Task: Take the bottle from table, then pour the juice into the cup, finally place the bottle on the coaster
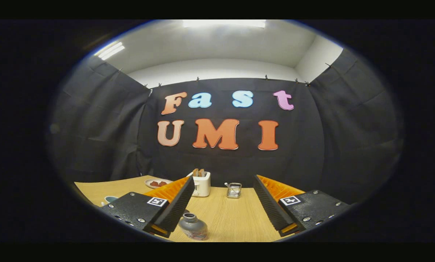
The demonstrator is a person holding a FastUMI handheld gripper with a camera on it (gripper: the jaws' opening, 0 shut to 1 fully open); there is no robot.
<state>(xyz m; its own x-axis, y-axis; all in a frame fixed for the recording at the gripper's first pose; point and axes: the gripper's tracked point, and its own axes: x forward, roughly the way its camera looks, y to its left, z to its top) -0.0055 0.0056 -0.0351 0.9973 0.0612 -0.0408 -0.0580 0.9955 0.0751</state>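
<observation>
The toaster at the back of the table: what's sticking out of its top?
Two brown slices of toast stand in the slots of the toaster; their lower parts are hidden inside. The open gripper is well short of it.

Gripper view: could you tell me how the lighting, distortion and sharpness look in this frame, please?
Gripper view: ceiling lights glare white; fisheye bends the table edge and walls; the bottle between the open hand-held gripper fingers looks soft, the toaster and metal basket beyond small but legible.
</observation>
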